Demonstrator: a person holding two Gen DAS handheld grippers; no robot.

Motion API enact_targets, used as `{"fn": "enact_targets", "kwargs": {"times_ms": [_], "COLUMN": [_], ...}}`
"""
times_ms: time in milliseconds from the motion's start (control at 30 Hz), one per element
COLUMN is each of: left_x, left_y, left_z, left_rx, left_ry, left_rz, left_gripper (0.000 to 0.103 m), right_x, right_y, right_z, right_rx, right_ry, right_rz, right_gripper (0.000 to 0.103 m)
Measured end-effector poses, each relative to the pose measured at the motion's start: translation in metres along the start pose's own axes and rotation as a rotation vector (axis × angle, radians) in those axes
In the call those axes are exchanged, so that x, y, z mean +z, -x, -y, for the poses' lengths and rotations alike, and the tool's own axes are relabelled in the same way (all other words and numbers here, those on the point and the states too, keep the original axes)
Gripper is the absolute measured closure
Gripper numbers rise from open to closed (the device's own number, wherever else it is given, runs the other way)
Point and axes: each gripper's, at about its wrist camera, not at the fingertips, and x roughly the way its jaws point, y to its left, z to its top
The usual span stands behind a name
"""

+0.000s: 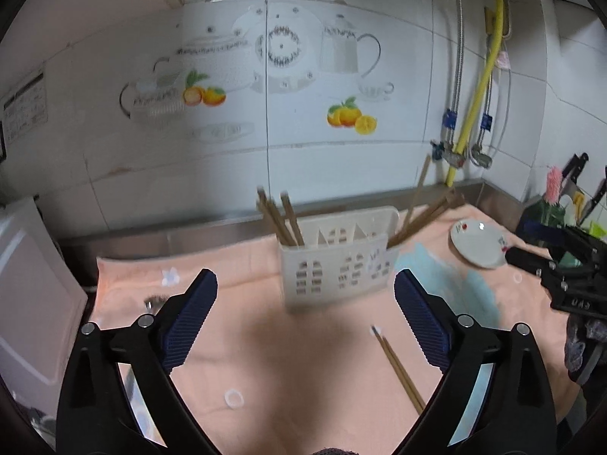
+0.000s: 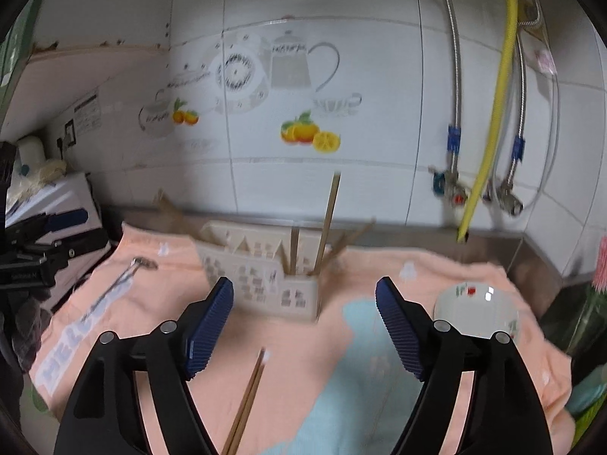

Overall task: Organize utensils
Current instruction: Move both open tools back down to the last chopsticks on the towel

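My left gripper [image 1: 305,303] and right gripper [image 2: 304,313] both hover with jaws wide, empty. A chopstick pair [image 2: 246,398] lies on the peach towel [image 1: 246,341] before the white utensil holder [image 1: 334,269], which holds more chopsticks.

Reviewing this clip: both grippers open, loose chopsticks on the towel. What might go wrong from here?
The loose chopsticks lie flat on the soft towel, so the right gripper may pinch cloth or take only one. The holder looks light, and its standing chopsticks lean outward; inserting more could tip it. The bowl sits close beside the right finger.
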Motion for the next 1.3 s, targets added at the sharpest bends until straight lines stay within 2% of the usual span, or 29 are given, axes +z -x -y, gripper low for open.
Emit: {"fn": "enact_targets", "kwargs": {"times_ms": [167,433,633,733,800,900,1067,1300], "left_x": [-0.031,-0.067,-0.08,-0.084,-0.087,-0.09,-0.094,-0.101], "left_y": [0.003,-0.003,-0.006,-0.007,-0.008,-0.008,-0.008,-0.01], "left_z": [-0.002,-0.012,-0.018,-0.017,-0.015,-0.012,-0.01,-0.011], "left_rx": [0.009,0.027,0.033,0.035,0.031,0.025,0.015,0.011], "left_ry": [0.016,0.055,0.079,0.081,0.079,0.08,0.082,0.092], "left_rz": [-0.033,-0.095,-0.12,-0.131,-0.136,-0.142,-0.145,-0.157], "left_gripper": [0.006,0.006,0.006,0.006,0.006,0.006,0.006,0.006], "right_x": [-0.049,-0.109,-0.143,-0.155,-0.162,-0.169,-0.177,-0.183], "right_y": [0.003,0.01,0.014,0.015,0.01,0.001,-0.019,-0.031], "right_z": [-0.01,-0.033,-0.05,-0.059,-0.06,-0.06,-0.052,-0.059], "right_rx": [0.012,0.006,0.024,0.0,0.017,-0.005,-0.01,-0.002], "right_ry": [0.007,0.034,0.065,0.099,0.082,0.076,0.006,-0.023], "right_rz": [-0.073,-0.135,-0.185,-0.192,-0.217,-0.24,-0.296,-0.332], "right_gripper": [0.018,0.013,0.013,0.013,0.013,0.013,0.025,0.039]}}
